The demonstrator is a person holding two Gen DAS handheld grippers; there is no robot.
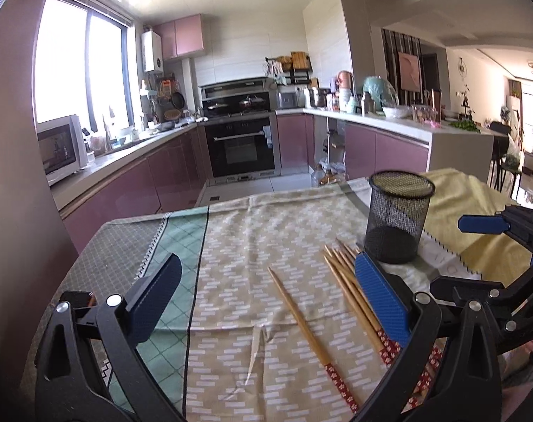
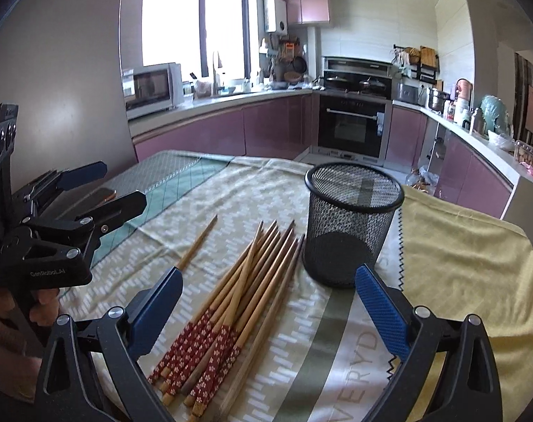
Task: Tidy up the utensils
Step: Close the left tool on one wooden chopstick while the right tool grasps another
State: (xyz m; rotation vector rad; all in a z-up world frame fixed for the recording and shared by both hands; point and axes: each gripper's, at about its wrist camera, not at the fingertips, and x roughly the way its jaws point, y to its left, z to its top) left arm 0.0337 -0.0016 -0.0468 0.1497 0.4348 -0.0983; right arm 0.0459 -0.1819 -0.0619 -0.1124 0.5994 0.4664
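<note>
A black mesh cup (image 1: 398, 218) (image 2: 350, 225) stands upright and empty on the cloth-covered table (image 2: 459, 263). Beside it lies a bundle of several bamboo chopsticks (image 2: 252, 281) (image 1: 347, 277) with red flowered ends. One single chopstick (image 1: 301, 320) (image 2: 197, 242) lies apart, to the left of the bundle. My left gripper (image 1: 268, 257) (image 2: 125, 182) is open above the single chopstick and holds nothing. My right gripper (image 2: 269, 271) (image 1: 447, 254) is open over the bundle, its right finger close to the cup's base, and holds nothing.
Patchwork cloths (image 1: 231, 246) cover the table, with a wrinkle near the front. A phone-like object (image 2: 103, 194) lies near the table's left edge. Behind are pink kitchen cabinets (image 2: 273, 126), an oven (image 1: 241, 146) and a microwave (image 2: 150, 86).
</note>
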